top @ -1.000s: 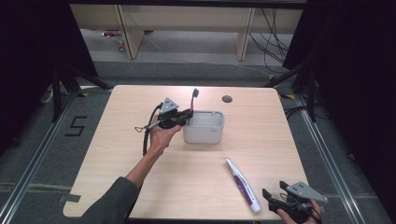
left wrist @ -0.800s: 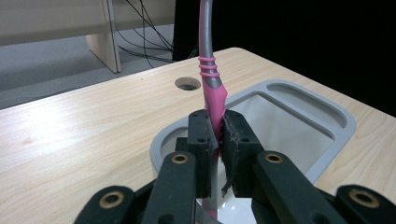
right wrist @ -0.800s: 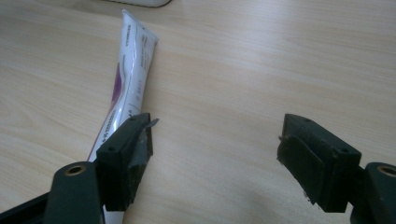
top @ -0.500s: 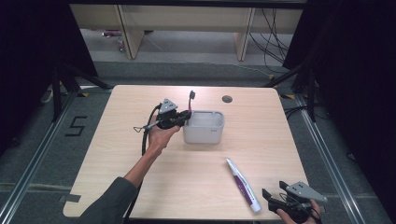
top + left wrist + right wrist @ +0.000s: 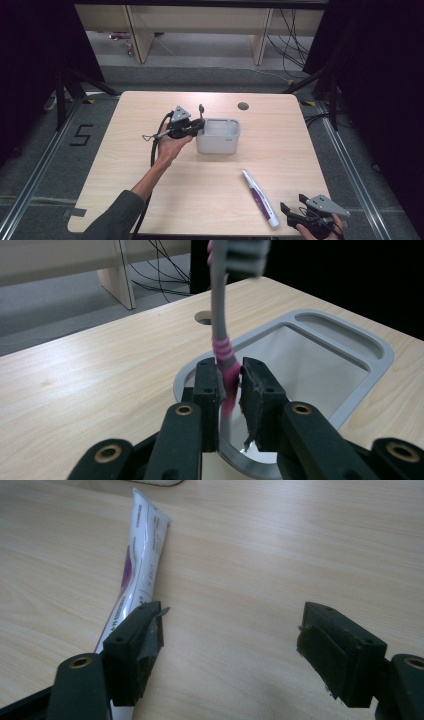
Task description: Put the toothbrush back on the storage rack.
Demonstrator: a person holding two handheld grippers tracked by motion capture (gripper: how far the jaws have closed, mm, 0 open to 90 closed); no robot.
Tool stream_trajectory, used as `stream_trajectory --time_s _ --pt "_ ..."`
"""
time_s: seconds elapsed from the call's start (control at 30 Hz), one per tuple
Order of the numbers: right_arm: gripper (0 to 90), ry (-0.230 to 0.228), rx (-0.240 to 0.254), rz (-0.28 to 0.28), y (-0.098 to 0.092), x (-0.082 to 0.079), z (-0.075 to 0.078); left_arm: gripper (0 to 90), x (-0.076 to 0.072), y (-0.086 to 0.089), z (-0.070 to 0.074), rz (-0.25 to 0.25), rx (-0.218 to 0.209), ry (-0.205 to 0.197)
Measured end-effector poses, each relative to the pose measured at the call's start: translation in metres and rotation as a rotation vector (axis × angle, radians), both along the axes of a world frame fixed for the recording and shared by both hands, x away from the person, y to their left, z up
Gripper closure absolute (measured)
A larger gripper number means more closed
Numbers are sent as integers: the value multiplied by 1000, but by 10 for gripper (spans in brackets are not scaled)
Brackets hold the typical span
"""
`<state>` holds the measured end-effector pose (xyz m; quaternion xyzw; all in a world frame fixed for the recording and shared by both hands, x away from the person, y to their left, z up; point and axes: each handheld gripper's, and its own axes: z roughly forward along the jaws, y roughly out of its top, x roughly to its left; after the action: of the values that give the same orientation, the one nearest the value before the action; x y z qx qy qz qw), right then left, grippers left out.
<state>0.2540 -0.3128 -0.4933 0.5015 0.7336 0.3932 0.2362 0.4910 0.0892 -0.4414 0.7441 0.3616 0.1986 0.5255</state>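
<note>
Pale wood worktop point(image 5: 150, 200) sitting amid dark curtains, left gripper point(image 5: 231, 382) jaws just loosening around toothbrush point(image 5: 223, 340) over grey holder point(image 5: 218, 136) mid-worktop, bristles blurred; right gripper point(image 5: 230, 645) jaws gaping beside toothpaste tube point(image 5: 140, 575) near front edge.

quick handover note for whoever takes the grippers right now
Left gripper: its jaws have just been easing open around the toothbrush, which stands upright between them, lower end inside the grey holder.
Right gripper: open, holding nothing, near the table's front right edge.
Toothpaste tube: flat on the table, beside the right gripper's one jaw.
Done: brush brought into the holder.
Left: let go of the brush, probably fetch the tube.
</note>
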Motion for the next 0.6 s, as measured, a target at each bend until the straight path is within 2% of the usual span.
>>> stream_trajectory --time_s 0.17,0.37,0.4,0.43,0.6 --pt "263 1 2 0 0 0 0 733 0 2 2 7 11 -8" --pt "263 9 -2 3 0 0 0 608 -2 6 7 16 9 -25" --pt "263 21 15 -5 2 -1 0 598 -3 7 9 19 0 -30" --pt "263 7 -2 5 0 0 -1 589 -4 8 11 20 -3 -34" --pt "263 9 1 1 0 0 0 539 -10 12 19 10 -2 -33"
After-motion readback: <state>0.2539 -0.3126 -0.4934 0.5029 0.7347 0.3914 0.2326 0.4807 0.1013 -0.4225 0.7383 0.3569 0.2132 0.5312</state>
